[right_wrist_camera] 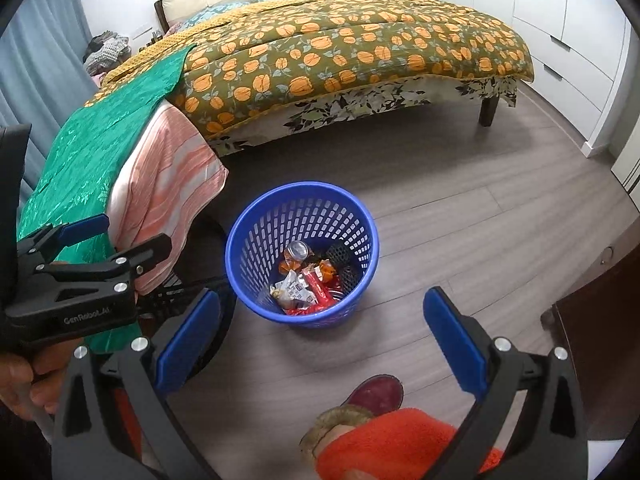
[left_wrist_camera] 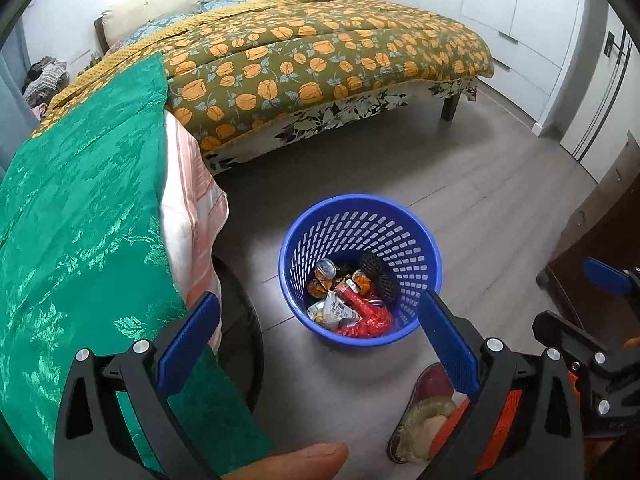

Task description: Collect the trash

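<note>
Your left gripper point(left_wrist_camera: 320, 344) and right gripper point(right_wrist_camera: 322, 336) both gape wide, holding nothing. The blue basket point(right_wrist_camera: 240, 248) holds wrappers point(right_wrist_camera: 294, 294).

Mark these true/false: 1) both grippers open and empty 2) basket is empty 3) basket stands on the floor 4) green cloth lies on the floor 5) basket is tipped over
1) True. The left gripper and the right gripper both stand open with nothing between the fingers.
2) False. The blue basket holds trash: a can, wrappers and dark pieces.
3) True. It sits on the wood floor near the bed.
4) False. The green cloth lies draped over the bed's edge.
5) False. The basket is upright, its opening facing up.
</note>
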Tool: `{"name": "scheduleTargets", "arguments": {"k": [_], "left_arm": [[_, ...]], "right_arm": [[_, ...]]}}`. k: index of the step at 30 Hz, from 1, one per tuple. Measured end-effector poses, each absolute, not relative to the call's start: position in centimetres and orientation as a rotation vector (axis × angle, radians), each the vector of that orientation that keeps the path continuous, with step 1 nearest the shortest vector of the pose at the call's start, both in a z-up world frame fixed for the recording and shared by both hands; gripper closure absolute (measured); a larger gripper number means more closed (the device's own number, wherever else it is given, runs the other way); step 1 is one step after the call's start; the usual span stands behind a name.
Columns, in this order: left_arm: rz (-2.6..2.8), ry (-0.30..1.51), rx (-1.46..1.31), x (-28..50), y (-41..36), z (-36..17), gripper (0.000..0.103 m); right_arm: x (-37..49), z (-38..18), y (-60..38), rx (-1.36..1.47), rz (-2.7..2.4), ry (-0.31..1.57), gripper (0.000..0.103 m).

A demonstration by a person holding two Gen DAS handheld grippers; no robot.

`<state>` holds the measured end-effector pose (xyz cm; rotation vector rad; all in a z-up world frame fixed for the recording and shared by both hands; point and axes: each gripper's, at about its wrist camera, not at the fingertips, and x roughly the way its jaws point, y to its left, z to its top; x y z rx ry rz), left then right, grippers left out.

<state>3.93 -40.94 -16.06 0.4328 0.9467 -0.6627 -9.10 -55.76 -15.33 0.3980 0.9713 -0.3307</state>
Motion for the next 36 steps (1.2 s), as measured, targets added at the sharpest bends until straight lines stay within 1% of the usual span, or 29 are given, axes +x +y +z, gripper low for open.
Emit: {"name": "scheduleTargets", "arguments": {"k": [36], "left_arm": [[-0.653,0.951,0.447,4.14,-40.31,-16.18,0.005]], "right_arm": [[-8.65,-15.72,-55.11,0.400,-0.332,0.993,0.005]]}}
